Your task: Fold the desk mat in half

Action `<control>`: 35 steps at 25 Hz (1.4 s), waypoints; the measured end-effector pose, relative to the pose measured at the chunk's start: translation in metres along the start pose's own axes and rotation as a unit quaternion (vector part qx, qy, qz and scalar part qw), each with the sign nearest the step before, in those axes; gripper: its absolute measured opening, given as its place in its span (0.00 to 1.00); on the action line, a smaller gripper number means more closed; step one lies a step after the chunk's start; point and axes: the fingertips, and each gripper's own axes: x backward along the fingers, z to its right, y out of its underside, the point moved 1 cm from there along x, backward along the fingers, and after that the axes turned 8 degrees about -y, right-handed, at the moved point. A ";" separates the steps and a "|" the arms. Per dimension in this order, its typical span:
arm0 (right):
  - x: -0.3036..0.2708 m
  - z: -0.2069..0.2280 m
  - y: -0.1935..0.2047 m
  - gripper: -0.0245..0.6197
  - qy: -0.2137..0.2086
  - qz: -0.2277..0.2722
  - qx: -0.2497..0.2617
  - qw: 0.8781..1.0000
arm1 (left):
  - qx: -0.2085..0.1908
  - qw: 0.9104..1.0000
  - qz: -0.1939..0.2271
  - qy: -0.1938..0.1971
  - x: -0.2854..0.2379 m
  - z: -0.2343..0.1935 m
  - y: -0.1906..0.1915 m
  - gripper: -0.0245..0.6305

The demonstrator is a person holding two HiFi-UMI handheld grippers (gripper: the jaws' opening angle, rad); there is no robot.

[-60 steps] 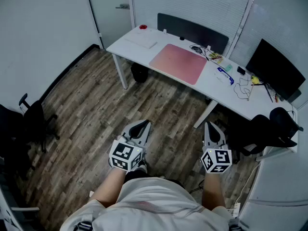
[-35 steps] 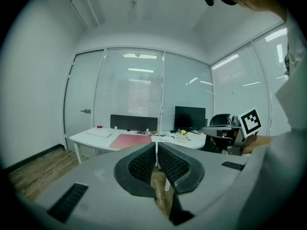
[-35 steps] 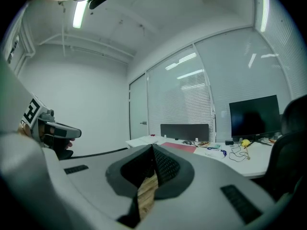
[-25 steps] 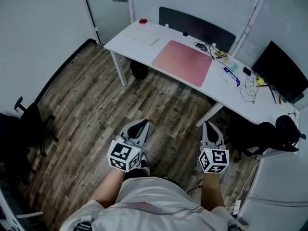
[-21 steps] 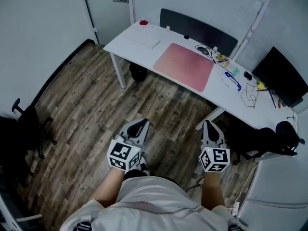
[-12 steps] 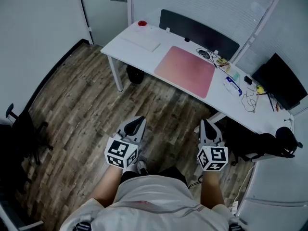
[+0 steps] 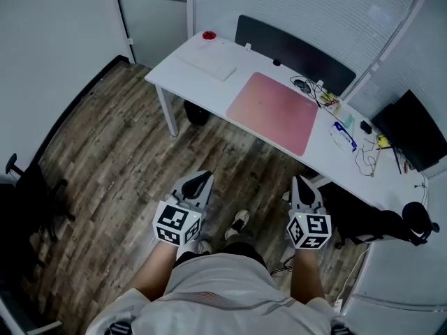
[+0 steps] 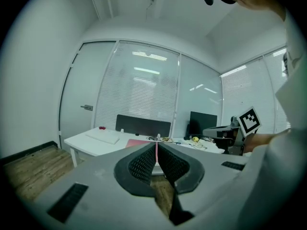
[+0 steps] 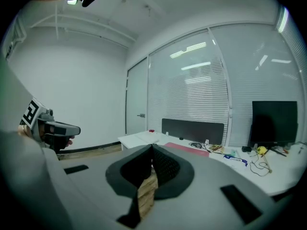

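Note:
A pink desk mat (image 7: pixel 274 112) lies flat and unfolded on the white desk (image 7: pixel 209 75) ahead of me; it also shows as a thin pink strip, the mat (image 8: pixel 136 142), in the left gripper view and as the mat (image 9: pixel 187 148) in the right gripper view. My left gripper (image 7: pixel 198 184) and right gripper (image 7: pixel 303 185) hang over the wooden floor, well short of the desk. Both are shut with nothing between the jaws. The left gripper (image 8: pixel 156 146) has its pads pressed together, and so does the right gripper (image 9: pixel 152 148).
On the desk lie a white keyboard (image 7: pixel 207 63), a red round object (image 7: pixel 208 35), cables and small items (image 7: pixel 328 103) and a black monitor (image 7: pixel 411 128). A dark panel (image 7: pixel 293 50) backs the desk. A black chair (image 7: pixel 380 218) stands right, another chair (image 7: pixel 28 194) left. A shoe (image 7: pixel 238 223) steps forward.
The desk has come nearer and shifted slightly right in the head view as the person walks toward it. A shoe now shows between the grippers. Both grippers stay shut.

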 end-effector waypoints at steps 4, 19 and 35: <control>-0.030 0.025 -0.005 0.12 -0.002 0.003 -0.009 1.000 | -0.007 1.000 -0.005 0.000 -0.040 -0.006 -0.010 0.07; -0.120 0.196 -0.010 0.12 0.034 0.006 -0.063 0.997 | -0.044 0.998 -0.036 0.024 -0.238 0.014 -0.047 0.07; -0.159 0.294 0.003 0.12 0.121 -0.010 -0.109 0.987 | -0.067 0.989 -0.049 0.123 -0.373 0.033 -0.069 0.07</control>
